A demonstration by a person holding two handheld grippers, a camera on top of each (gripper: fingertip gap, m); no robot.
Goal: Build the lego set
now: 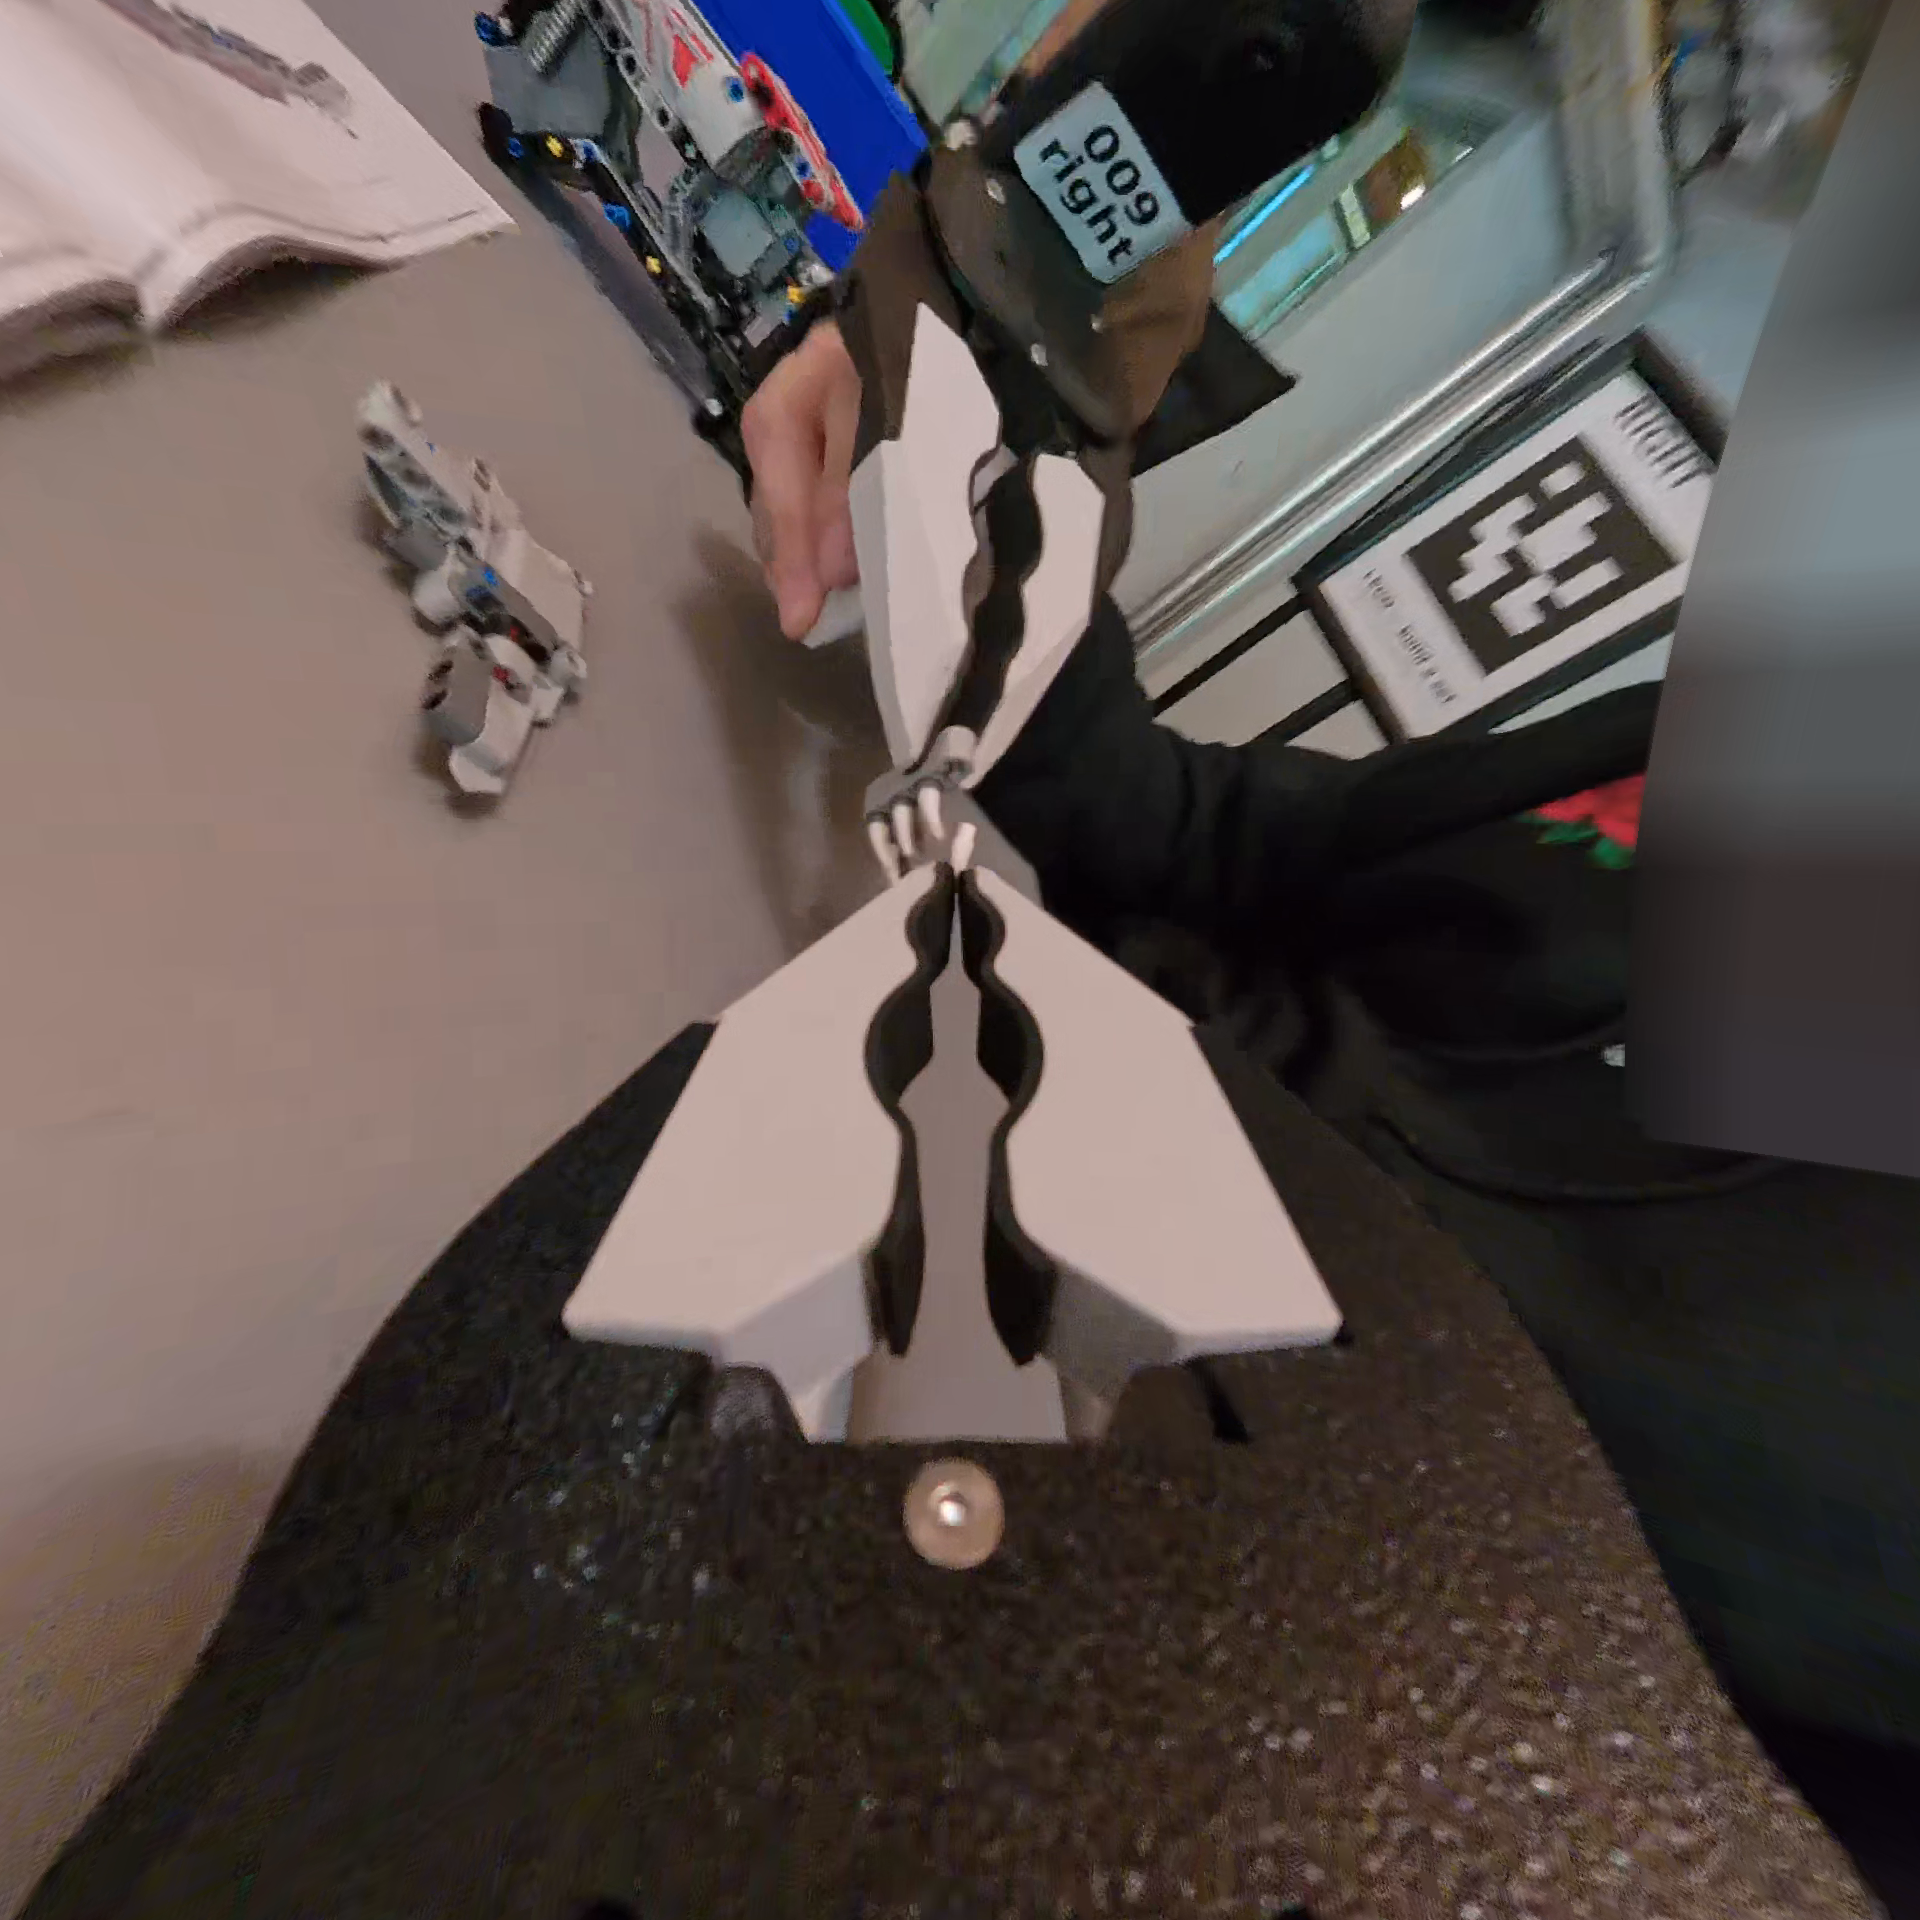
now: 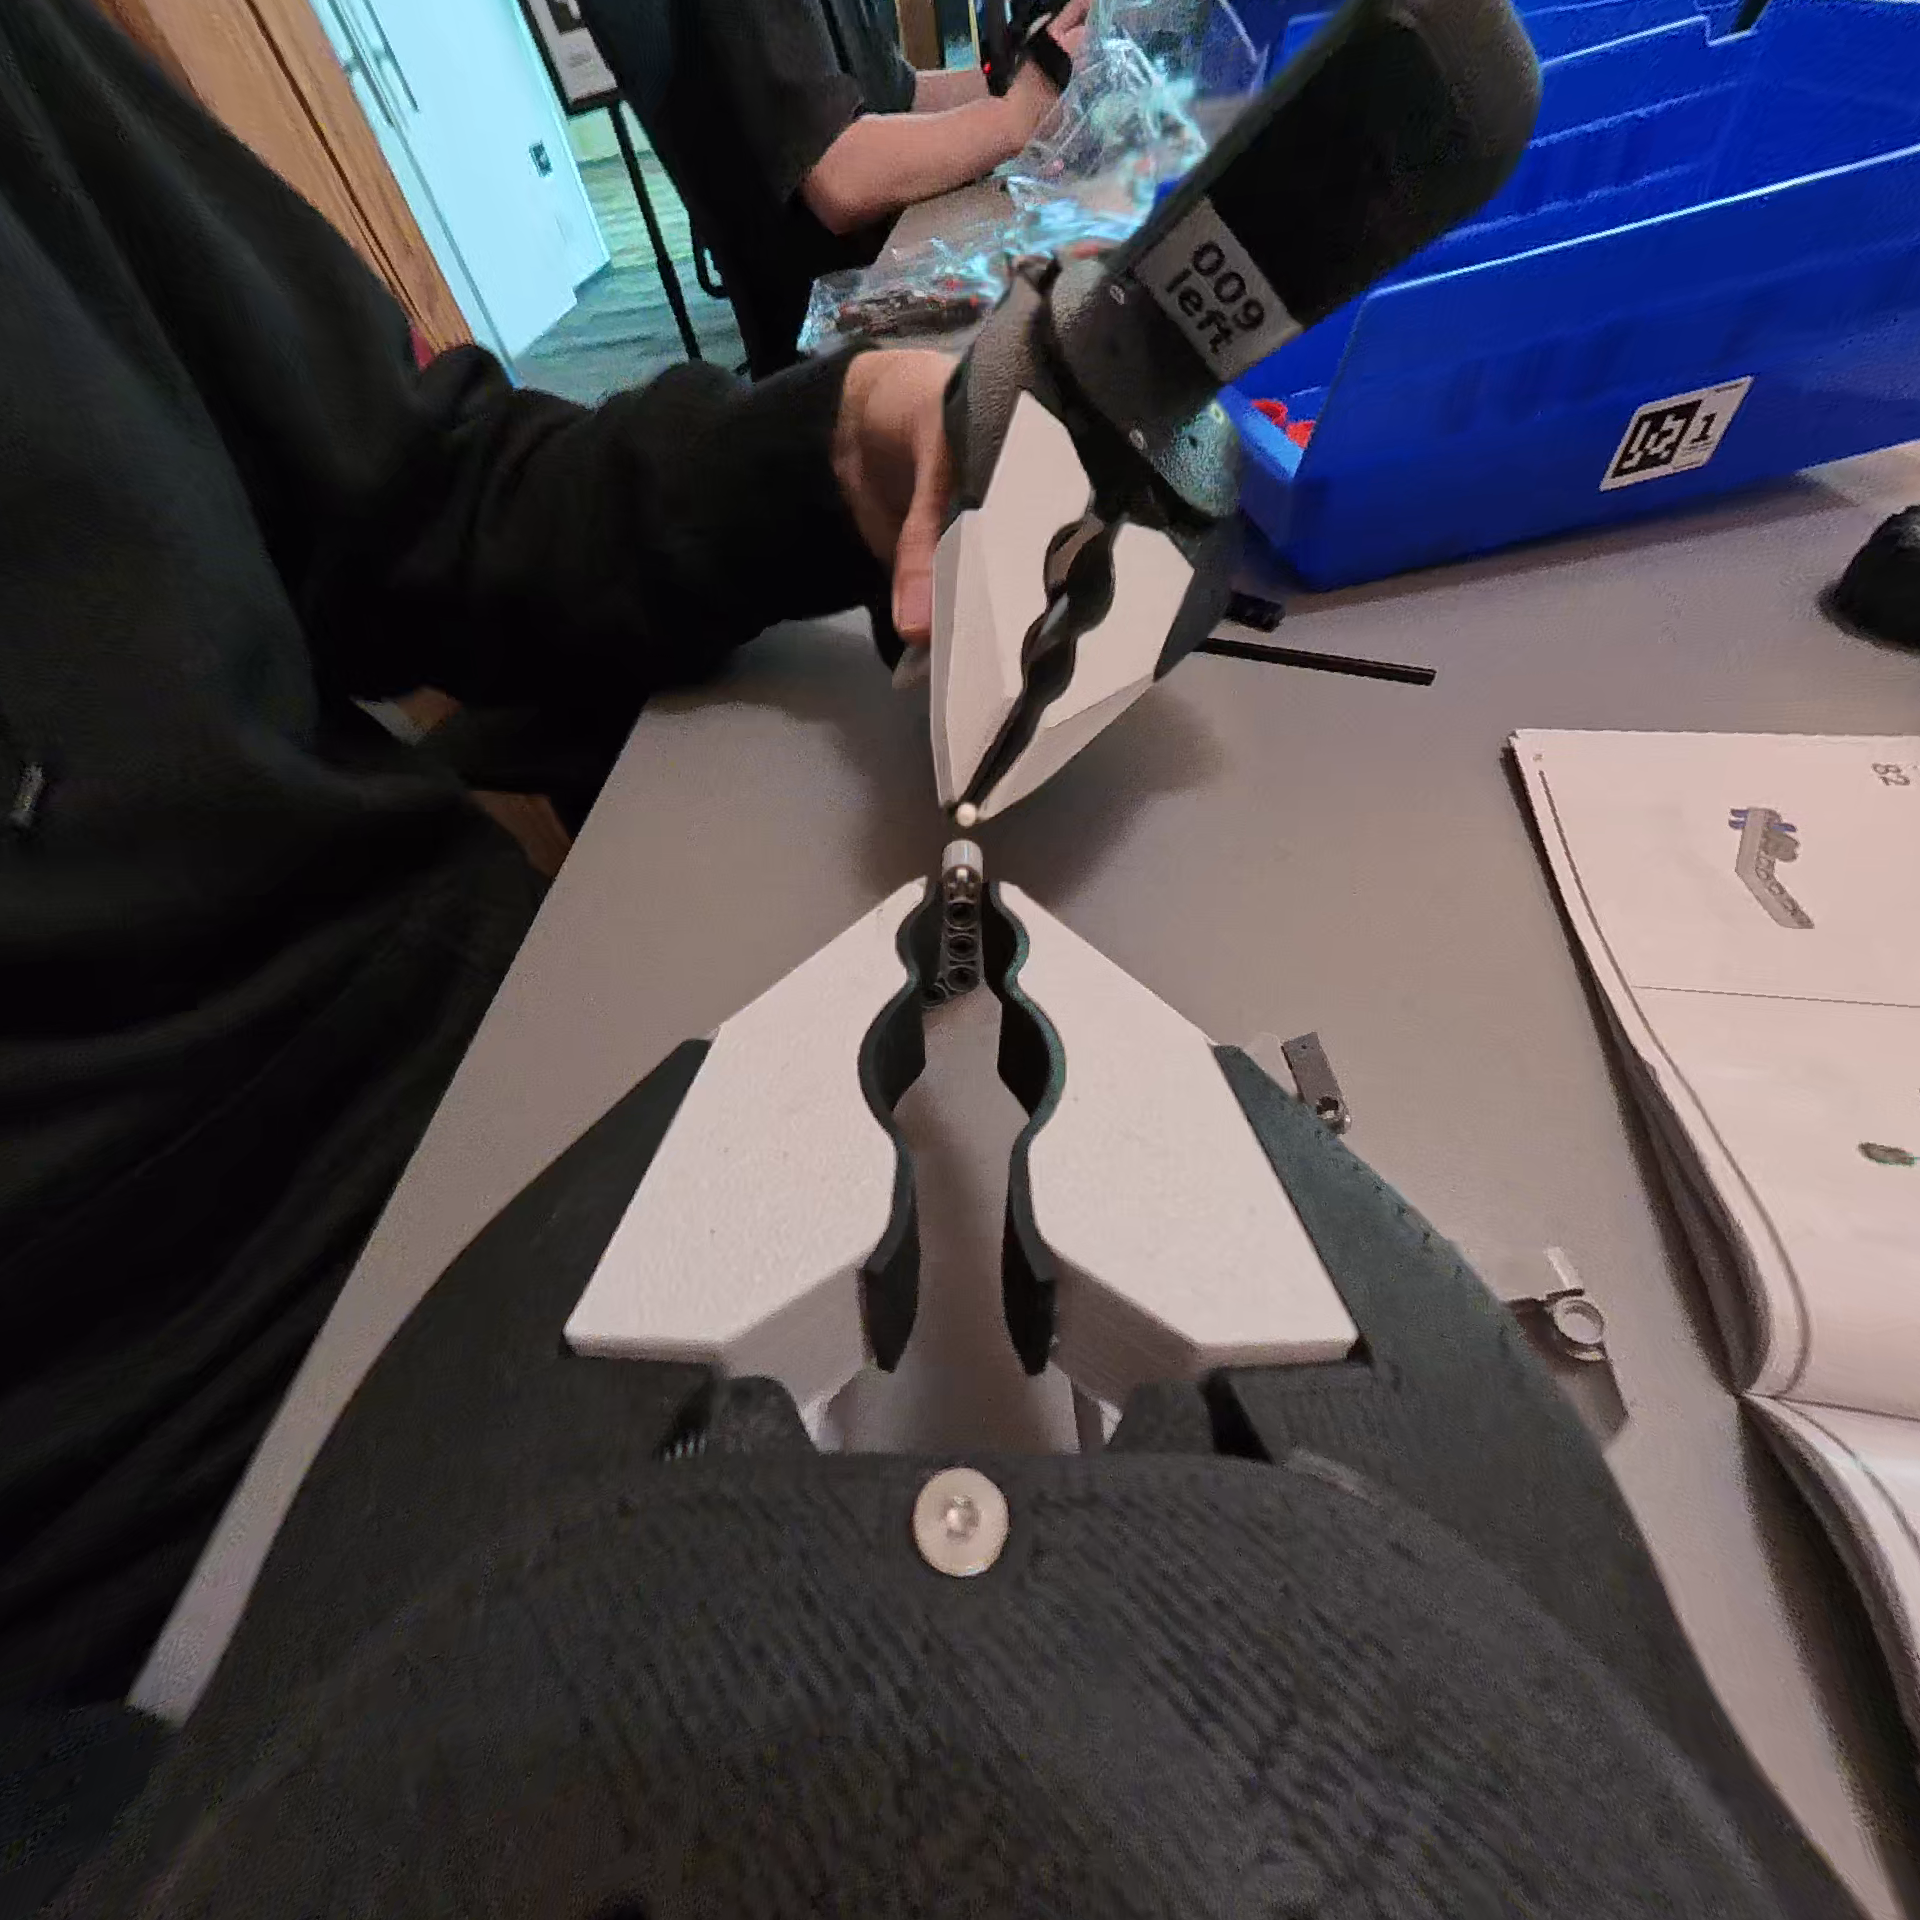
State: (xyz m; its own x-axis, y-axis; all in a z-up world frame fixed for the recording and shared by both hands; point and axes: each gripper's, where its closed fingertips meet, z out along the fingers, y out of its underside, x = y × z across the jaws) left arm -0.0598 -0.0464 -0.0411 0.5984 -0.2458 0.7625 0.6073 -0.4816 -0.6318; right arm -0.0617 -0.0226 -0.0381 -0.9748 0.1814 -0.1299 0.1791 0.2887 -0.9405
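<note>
My left gripper [image 1: 956,885] is shut on a small white pin [image 1: 964,844]. It shows in the right wrist view [image 2: 966,802] coming down from above, with the pin [image 2: 966,814] at its tips. My right gripper [image 2: 961,891] is shut on a short dark grey beam [image 2: 958,940] with holes, a pale pin on its end. In the left wrist view the right gripper [image 1: 940,750] holds this beam [image 1: 914,795], which has pale pins sticking out. The two grippers meet tip to tip above the grey table [image 2: 1299,831]. The white pin is a small gap from the beam's end.
A small grey-white lego sub-assembly [image 1: 478,592] lies on the table to the left. A large model [image 1: 675,156] and a blue bin [image 2: 1610,312] stand behind. An open instruction booklet [image 2: 1714,1039], a black axle [image 2: 1320,665] and small grey parts [image 2: 1314,1081] lie nearby. Another person sits at the far end. Both grippers' tips are close together, under 4 cm apart.
</note>
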